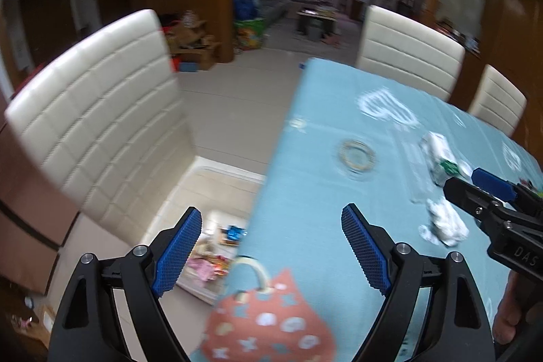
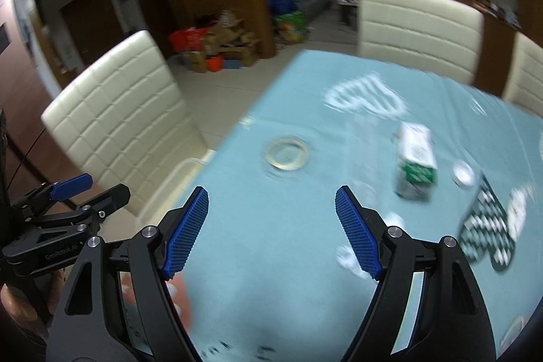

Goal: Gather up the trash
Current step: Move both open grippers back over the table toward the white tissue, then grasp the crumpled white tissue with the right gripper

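A crushed white and green carton (image 1: pixel 437 155) (image 2: pixel 415 158) lies on the light-blue tablecloth (image 1: pixel 322 192) (image 2: pixel 271 192). Nearer lies a crumpled white tissue (image 1: pixel 444 224), partly hidden behind a finger (image 2: pixel 356 233) in the right wrist view. A small white round cap (image 2: pixel 463 173) sits right of the carton. My left gripper (image 1: pixel 273 246) (image 2: pixel 91 190) hangs open over the table's left edge, nothing between its pads. My right gripper (image 2: pixel 271 229) (image 1: pixel 471 184) is open above the cloth, short of the tissue and carton. Both views are motion-blurred.
A white container (image 1: pixel 217 246) with colourful wrappers sits low beside the table's left edge. Cream padded chairs (image 1: pixel 95 111) (image 1: pixel 410 56) (image 2: pixel 118 114) (image 2: pixel 417 26) stand at the left and far sides. A pale ring (image 1: pixel 356 156) (image 2: pixel 286 153) lies flat on the cloth. Tiled floor stretches beyond.
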A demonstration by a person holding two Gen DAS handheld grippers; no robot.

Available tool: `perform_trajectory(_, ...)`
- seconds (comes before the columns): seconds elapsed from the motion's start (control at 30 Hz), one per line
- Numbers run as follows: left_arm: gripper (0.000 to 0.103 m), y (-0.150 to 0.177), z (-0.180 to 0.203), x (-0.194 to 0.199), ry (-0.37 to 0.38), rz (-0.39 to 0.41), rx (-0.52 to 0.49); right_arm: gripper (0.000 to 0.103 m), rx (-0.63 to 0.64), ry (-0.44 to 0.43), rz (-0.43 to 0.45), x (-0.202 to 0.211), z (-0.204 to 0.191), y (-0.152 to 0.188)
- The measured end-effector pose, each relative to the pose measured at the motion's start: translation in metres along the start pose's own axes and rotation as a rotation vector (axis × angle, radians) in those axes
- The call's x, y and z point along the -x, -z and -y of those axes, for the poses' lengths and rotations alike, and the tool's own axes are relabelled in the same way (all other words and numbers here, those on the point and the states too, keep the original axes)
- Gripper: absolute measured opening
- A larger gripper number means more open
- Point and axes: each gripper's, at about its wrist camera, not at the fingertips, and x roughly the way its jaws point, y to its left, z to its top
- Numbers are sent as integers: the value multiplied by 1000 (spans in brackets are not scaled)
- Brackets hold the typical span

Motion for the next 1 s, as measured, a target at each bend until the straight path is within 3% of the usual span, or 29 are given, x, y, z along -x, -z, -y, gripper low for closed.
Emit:
perform_trajectory(0.23,82,7,62,-12,84,-32,-94,78,-82,104,-21,22,57,29)
perform_trajectory(0.5,82,10,112,-14,122,-49,-185,78,-114,147,-72,26,97,56)
perform_trajectory(0.73,82,10,124,-22,114,-71,-214,77,-96,146,-117,8,103,65)
perform_trajectory(1.0,82,-2,116,-36,82,-78,-179,77,-58,124,-154,-20,100,57)
